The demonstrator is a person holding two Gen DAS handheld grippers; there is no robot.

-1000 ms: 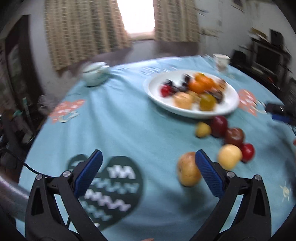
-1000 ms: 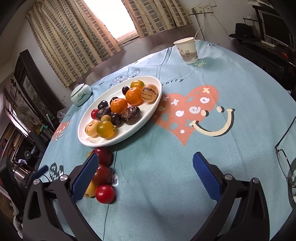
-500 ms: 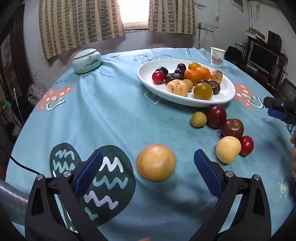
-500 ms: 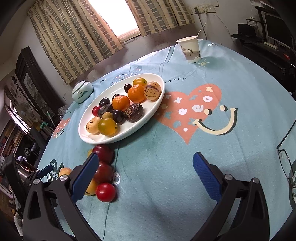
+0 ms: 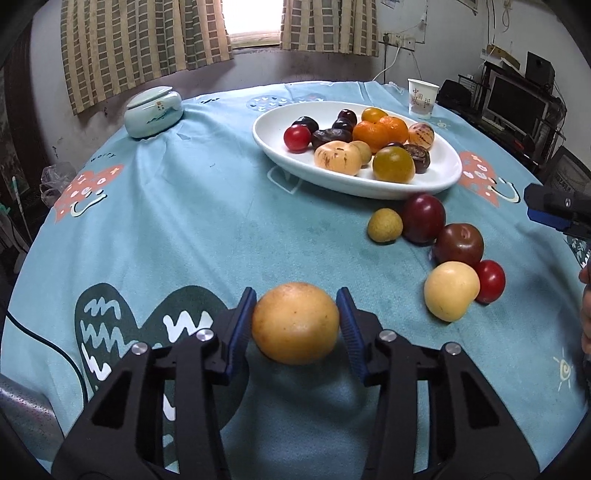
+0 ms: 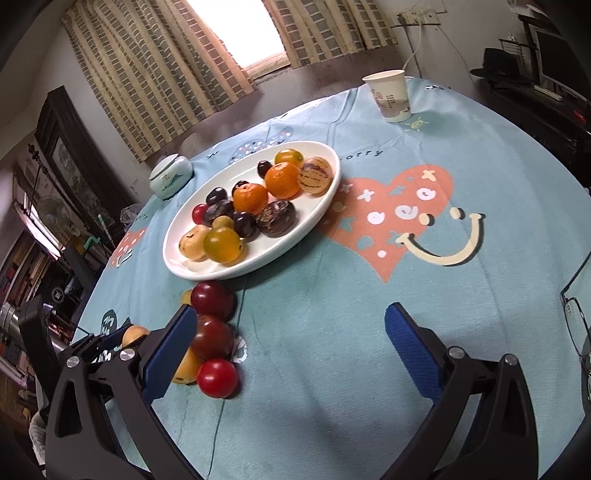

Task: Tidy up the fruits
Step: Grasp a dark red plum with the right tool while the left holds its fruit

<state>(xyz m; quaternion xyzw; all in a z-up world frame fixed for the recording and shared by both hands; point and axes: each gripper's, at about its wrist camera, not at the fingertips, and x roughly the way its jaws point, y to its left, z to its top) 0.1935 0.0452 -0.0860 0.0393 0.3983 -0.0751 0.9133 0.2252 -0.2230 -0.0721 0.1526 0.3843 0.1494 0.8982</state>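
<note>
The left tool (image 5: 295,325) has just been closing and now squeezes a round yellow fruit (image 5: 295,323) on the blue desk (image 5: 184,221), near the white plate (image 5: 443,177) of fruits, while the right tool (image 6: 291,347) hangs wide apart, holding nothing.

Daylight comes through the window (image 5: 255,18) at twelve o'clock in the left wrist view, blown out to plain white between the curtains (image 5: 147,40). The room's far corners sit dim. Both views are sharp, with no motion blur. Soft shadows fall toward six o'clock under the white plate (image 6: 255,266) and the yellow fruit (image 5: 295,323). A pale sheen lies on the plate's rim and on the red tomato (image 6: 217,376). Fisheye bending curves the blue tablecloth (image 5: 184,221) and walls, and dark vignetting fills the picture corners.
</note>
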